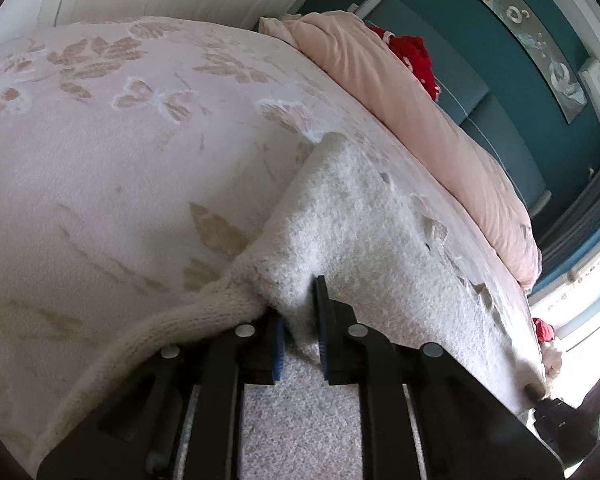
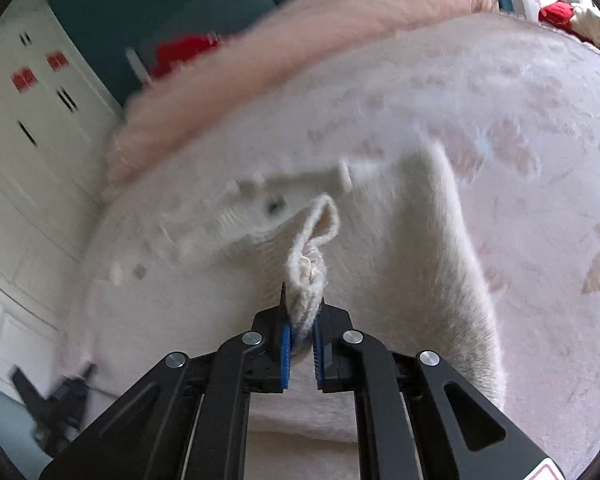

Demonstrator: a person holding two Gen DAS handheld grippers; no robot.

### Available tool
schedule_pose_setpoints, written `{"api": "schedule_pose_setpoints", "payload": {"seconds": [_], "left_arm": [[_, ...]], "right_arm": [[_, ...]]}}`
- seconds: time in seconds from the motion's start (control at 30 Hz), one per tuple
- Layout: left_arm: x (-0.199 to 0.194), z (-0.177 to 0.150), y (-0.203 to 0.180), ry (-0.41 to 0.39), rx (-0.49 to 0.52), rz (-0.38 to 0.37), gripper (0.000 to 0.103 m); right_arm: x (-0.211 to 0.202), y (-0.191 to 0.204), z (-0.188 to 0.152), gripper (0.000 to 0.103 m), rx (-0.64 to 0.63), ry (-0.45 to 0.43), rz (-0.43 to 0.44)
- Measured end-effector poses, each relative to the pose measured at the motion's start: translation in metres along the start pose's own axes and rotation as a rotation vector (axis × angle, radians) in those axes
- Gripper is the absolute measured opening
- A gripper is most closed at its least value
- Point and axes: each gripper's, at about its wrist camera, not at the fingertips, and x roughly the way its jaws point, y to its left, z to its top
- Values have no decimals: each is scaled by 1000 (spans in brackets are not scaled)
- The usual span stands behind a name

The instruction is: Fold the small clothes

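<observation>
A small cream fleecy garment lies spread on a bed near its front edge. My left gripper is shut on a bunched corner of it, beside a knitted ribbed cuff. In the right wrist view the same cream garment stretches across the bedspread, blurred by motion. My right gripper is shut on a knitted ribbed edge that loops up between its blue pads. The other gripper shows at the lower left of that view, holding the far corner.
The bedspread is pale pink with a leaf pattern. A pink duvet is heaped along the teal headboard, with red clothes behind it. White wardrobes stand beside the bed. Grey carpet lies below.
</observation>
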Motion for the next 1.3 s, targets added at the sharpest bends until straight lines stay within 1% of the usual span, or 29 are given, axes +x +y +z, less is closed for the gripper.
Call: {"api": "schedule_pose_setpoints", "payload": {"seconds": [0.03,0.1,0.13,0.17,0.23,0.3,0.37,0.4,0.43,0.47,0.5,0.53,0.57,0.6,0.63,0.7,0.73,0.77,0.8,0.83,0.9,0.93,0.97,1.03,1.07,1.23,1.27,1.3], "left_arm": [[-6,3,-1,-18,-9,9,12],[-16,8,0,-68,8,28,13],[-10,8,2,-37,17,38,13],[-4,7,6,-11,10,43,13],[-2,6,4,-9,19,55,13],[-2,7,3,-4,26,65,13],[-7,9,4,21,12,49,14],[-15,10,4,50,19,32,16],[-24,10,5,73,32,20,21],[-36,7,7,89,44,15,38],[-57,3,13,96,53,16,50],[-75,-2,20,99,53,12,73],[-94,-8,28,108,49,9,82],[-117,-17,39,131,52,12,83],[-131,-24,46,156,58,15,86],[-163,-46,65,225,58,36,87],[-178,-58,74,246,50,26,87],[-189,-67,78,247,53,11,88],[-206,-80,80,238,76,9,89],[-213,-88,81,243,82,11,93],[-222,-103,81,262,60,-11,95],[-224,-108,81,260,48,-20,97],[-226,-114,79,239,48,-24,98],[-223,-116,75,225,59,7,98],[-220,-116,72,224,66,20,98],[-207,-112,65,231,56,71,98],[-207,-111,65,235,58,78,98],[-205,-109,63,243,60,90,97]], "right_arm": [[8,-4,-3,8,10,31,-12],[0,-6,-5,8,12,-3,14],[1,-8,-10,8,-6,-5,2],[11,-10,-14,7,-16,15,-13],[13,-15,-17,7,-15,4,5],[8,-16,-13,12,20,21,7],[-14,-14,-16,31,42,27,-12],[-34,-13,-24,39,21,19,-29],[-49,-13,-32,53,0,12,-47],[-73,-15,-46,64,-34,-3,-77],[-90,-18,-58,69,-56,-9,-97],[-111,-26,-77,75,-81,2,-127],[-127,-34,-93,75,-88,22,-151],[-143,-44,-111,75,-86,42,-164],[-161,-57,-136,75,-73,76,-177],[-184,-75,-171,76,-36,124,-190],[-197,-85,-191,76,8,148,-165],[-207,-94,-212,76,54,166,-120],[-211,-97,-221,77,77,169,-102],[-217,-101,-235,78,111,163,-78],[-221,-97,-244,83,122,143,-48],[-220,-92,-246,85,124,140,-27],[-217,-87,-247,85,122,139,-8],[-210,-76,-247,85,116,125,13],[-208,-71,-246,87,109,118,10],[-194,-57,-241,87,86,71,8],[-191,-55,-239,83,86,68,3],[-190,-54,-239,76,86,67,1]]}}
